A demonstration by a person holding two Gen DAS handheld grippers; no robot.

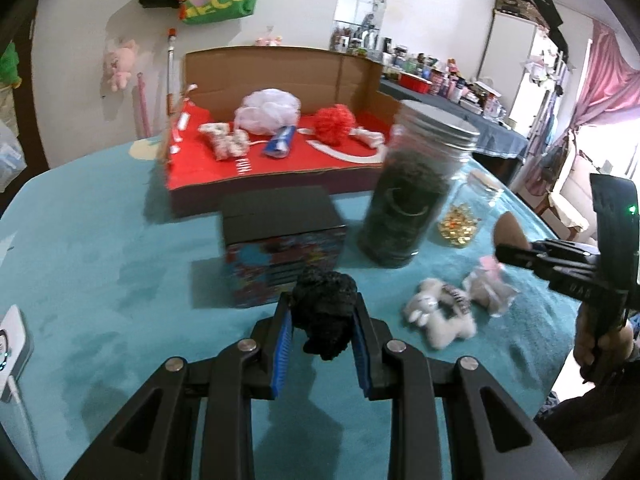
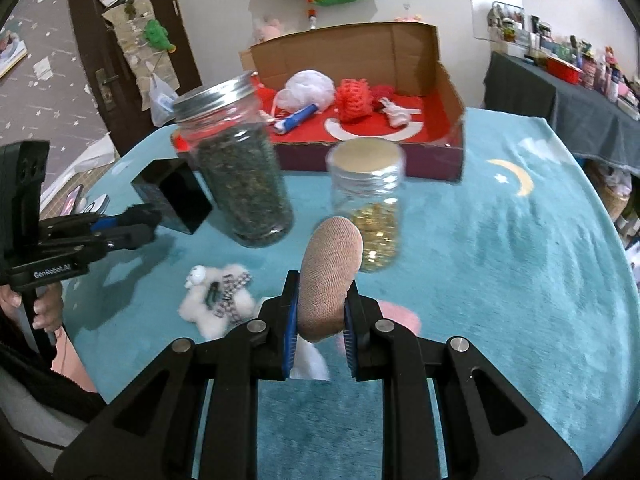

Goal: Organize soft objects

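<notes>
My left gripper [image 1: 322, 312] is shut on a black fuzzy soft toy [image 1: 324, 312], held above the teal table cover. My right gripper [image 2: 322, 300] is shut on a tan oval sponge pad [image 2: 330, 276]; it also shows in the left wrist view [image 1: 512, 234]. An open cardboard box with a red floor [image 1: 276, 156] stands at the back and holds a white mesh pouf [image 1: 266, 110], a red pouf [image 1: 334, 122], a patterned plush [image 1: 226, 142] and a blue tube [image 1: 280, 142]. A white plush [image 1: 436, 316] and a pink-bowed plush [image 1: 490, 288] lie on the table.
A tall jar of dark leaves [image 1: 412, 184] and a smaller jar of gold pieces [image 2: 368, 204] stand in front of the box. A black-topped patterned box [image 1: 282, 240] sits left of the tall jar. A white device [image 1: 12, 344] lies at the left table edge.
</notes>
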